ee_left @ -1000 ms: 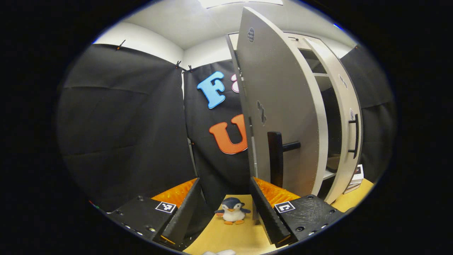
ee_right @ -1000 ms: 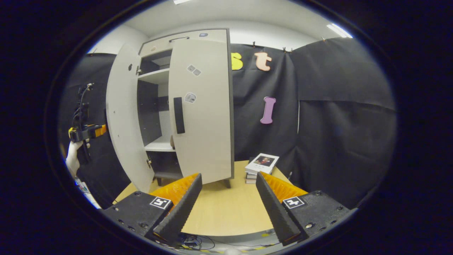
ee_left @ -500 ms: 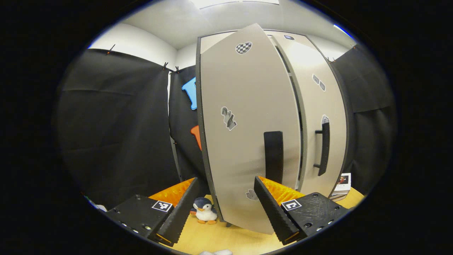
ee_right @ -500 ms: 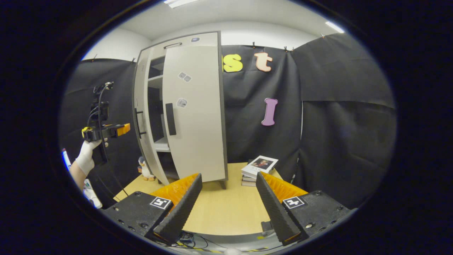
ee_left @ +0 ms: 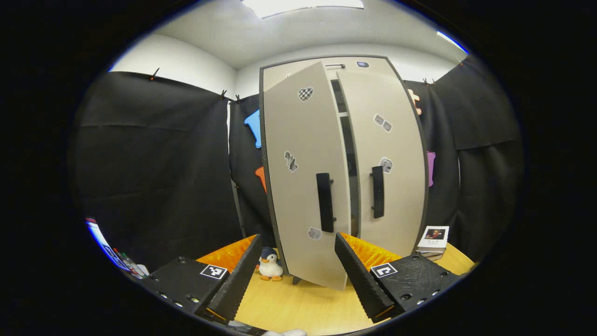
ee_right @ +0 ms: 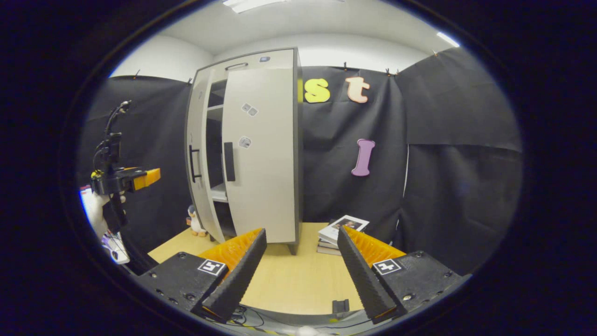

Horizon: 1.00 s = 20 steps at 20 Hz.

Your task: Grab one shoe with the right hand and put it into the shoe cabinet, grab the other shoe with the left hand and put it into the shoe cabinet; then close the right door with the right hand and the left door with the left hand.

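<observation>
The tall grey shoe cabinet [ee_left: 345,65] stands on the wooden table [ee_left: 298,308]. Its left door [ee_left: 298,186] hangs a little ajar, with its lower edge swung out toward me. The right door [ee_left: 392,177] lies flat against the cabinet, and a dark gap runs between the two. The doors hide what is on the shelves. My left gripper [ee_left: 296,241] is open and empty, a short way in front of the left door. In the right gripper view the cabinet [ee_right: 261,149] is left of centre. There my right gripper [ee_right: 301,232] is open and empty over the table. The left gripper [ee_right: 126,179] is held at the far left by a gloved hand.
A small penguin toy [ee_left: 269,268] sits by the cabinet's left foot. A stack of books [ee_right: 343,228] lies to the cabinet's right. Cables run along the table's near edge [ee_right: 252,319]. Pens [ee_left: 123,260] lie at the far left. Black cloth walls close in all sides.
The left door has swung from wide open to slightly ajar. My left gripper has pulled back from it. The right gripper has hardly moved.
</observation>
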Motion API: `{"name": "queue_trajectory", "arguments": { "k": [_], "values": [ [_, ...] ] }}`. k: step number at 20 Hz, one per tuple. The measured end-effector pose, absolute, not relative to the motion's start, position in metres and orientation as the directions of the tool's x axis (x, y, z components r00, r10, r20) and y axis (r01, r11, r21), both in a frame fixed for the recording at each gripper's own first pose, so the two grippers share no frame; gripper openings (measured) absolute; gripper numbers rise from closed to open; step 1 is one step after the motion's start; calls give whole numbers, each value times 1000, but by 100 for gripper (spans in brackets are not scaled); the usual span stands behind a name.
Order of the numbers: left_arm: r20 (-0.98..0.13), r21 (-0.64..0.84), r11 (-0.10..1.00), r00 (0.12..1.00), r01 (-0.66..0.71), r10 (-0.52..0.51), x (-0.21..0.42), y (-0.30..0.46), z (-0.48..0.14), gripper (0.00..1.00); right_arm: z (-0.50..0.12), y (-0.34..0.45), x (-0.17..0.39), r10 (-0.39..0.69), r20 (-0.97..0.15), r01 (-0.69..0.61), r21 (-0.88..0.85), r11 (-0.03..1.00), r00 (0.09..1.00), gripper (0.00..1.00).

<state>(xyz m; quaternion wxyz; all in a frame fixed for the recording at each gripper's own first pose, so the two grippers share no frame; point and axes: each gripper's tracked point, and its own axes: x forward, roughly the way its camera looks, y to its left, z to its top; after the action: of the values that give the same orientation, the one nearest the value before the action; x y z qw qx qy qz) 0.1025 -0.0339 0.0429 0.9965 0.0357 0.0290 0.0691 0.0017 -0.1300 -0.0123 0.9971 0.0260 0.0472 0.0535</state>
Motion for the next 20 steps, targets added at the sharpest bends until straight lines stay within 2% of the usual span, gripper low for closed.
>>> {"name": "queue_trajectory", "arguments": {
  "k": [3, 11, 20],
  "values": [
    [-48, 69, 992, 993, -101, 104, 58, -43, 47, 96, -4, -114, -18, 112, -67, -107, 71, 992, 991, 100],
    [-74, 27, 1000, 997, -3, 5, -47, -31, 38, 96, 20, -77, -79, 28, 7, -29, 51, 998, 1000, 100],
    [-106, -16, 1000, 994, -10, 8, -91, 2, 19, 96, 13, -44, -117, 30, 10, -31, 49, 998, 999, 100]
  ]
}}
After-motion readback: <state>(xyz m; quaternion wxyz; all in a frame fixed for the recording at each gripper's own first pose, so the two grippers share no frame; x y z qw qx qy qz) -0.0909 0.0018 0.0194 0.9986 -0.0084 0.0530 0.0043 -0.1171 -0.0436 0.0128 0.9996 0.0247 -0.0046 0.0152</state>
